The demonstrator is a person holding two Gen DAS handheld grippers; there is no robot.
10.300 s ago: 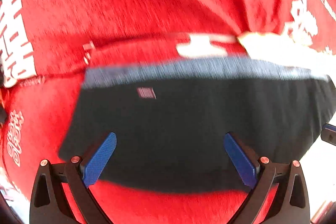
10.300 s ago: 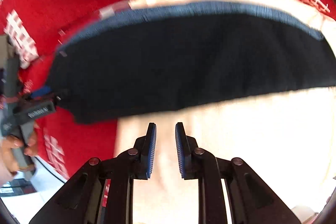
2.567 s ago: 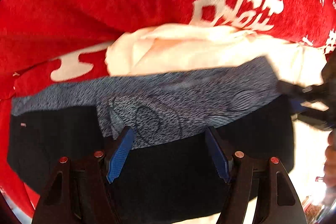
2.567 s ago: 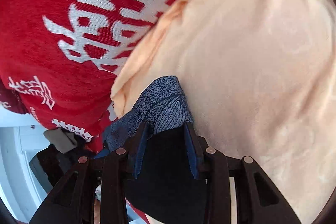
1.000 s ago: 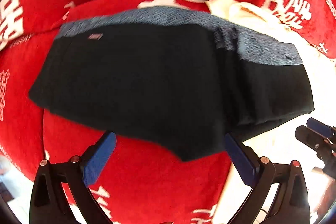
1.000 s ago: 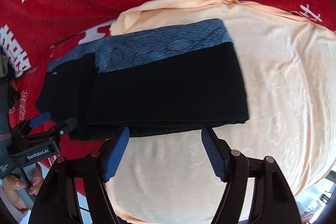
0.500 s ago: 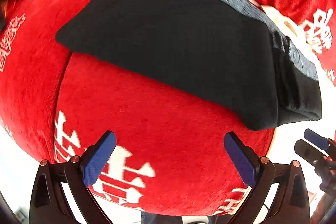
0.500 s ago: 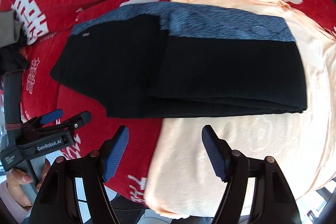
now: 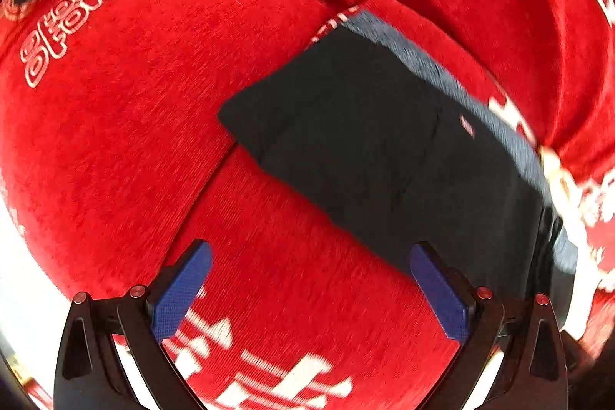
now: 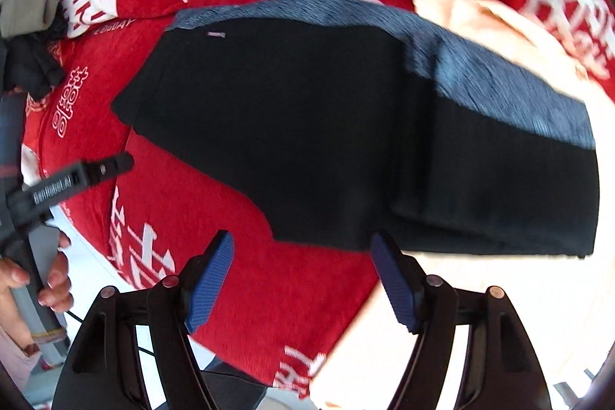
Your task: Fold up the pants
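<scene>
Pants lie half-folded on red cover, right end doubled over; left gripper and right gripper both spread, holding nothing; suggest pinching left leg end with both, folding square onto doubled side.
</scene>
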